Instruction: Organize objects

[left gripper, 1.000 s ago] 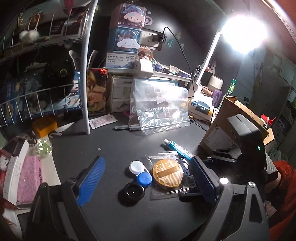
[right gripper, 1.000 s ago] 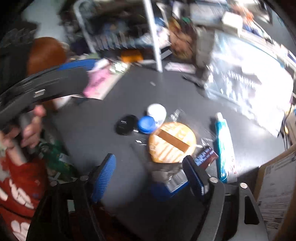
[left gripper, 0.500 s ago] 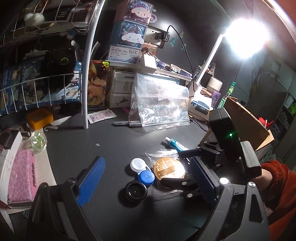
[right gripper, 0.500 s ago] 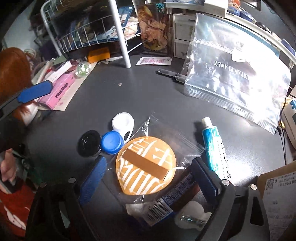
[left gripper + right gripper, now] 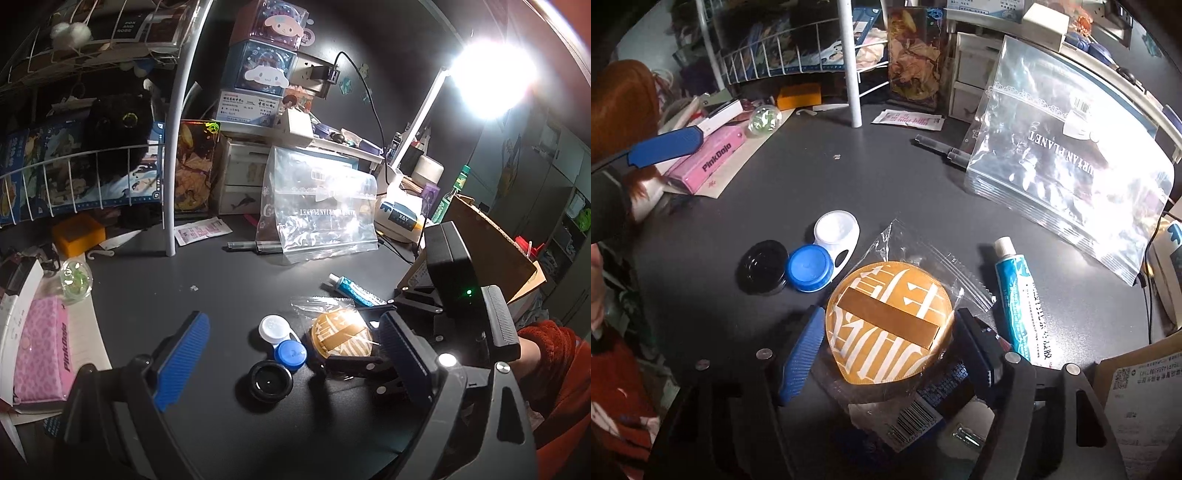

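Note:
An orange powder puff in a clear wrapper (image 5: 888, 328) lies on the dark desk (image 5: 879, 188). My right gripper (image 5: 886, 350) has its blue fingers closed against both sides of the puff, which rests on the desk. The puff also shows in the left wrist view (image 5: 340, 332), with the right gripper's body behind it. My left gripper (image 5: 291, 365) is open and empty above a black lid (image 5: 269, 382), a blue cap (image 5: 291, 354) and a white contact lens case (image 5: 274, 328). A teal tube (image 5: 1021, 299) lies right of the puff.
A clear zip bag (image 5: 321, 218) leans at the back with two pens (image 5: 255, 245) beside it. A white rack pole (image 5: 173, 155) stands at back left. A pink case (image 5: 38, 354) lies at left, a cardboard box (image 5: 491, 240) at right, and a lamp (image 5: 487, 81) shines.
My right gripper has moved forward over the puff and its fingers have closed in on the puff's sides. The left gripper has stayed open and risen slightly.

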Demonstrator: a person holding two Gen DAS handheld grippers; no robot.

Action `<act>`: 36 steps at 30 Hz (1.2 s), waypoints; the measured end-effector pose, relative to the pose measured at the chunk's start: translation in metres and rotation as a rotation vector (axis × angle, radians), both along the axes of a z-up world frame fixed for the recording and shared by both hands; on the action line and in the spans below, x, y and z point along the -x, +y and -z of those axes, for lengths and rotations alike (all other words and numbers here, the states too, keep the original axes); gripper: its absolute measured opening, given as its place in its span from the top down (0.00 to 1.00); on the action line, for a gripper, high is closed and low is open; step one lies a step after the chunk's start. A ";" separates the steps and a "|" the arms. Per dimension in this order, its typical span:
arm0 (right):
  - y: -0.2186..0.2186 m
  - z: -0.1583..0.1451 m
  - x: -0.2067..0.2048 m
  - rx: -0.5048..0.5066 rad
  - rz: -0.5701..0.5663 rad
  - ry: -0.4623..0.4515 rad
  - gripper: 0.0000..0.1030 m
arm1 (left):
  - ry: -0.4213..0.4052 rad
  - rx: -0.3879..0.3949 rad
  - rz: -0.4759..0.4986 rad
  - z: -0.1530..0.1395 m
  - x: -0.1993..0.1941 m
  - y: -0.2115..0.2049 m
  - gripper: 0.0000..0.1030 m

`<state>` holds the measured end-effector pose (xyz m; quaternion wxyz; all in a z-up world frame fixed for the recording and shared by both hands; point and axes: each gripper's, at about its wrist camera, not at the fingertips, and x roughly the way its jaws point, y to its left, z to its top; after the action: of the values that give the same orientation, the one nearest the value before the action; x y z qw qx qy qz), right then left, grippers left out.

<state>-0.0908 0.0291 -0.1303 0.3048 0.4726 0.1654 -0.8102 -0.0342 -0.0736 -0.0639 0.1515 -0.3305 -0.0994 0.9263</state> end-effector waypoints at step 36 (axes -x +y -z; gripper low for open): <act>0.103 -0.193 -0.062 0.215 -0.056 0.351 0.35 | -0.122 -0.116 0.529 -0.133 0.071 0.146 0.76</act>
<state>-0.0291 0.1318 0.0622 0.3423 0.2843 0.1417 -0.8843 -0.1050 0.0722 0.0695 0.4004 -0.3909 -0.0715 0.8257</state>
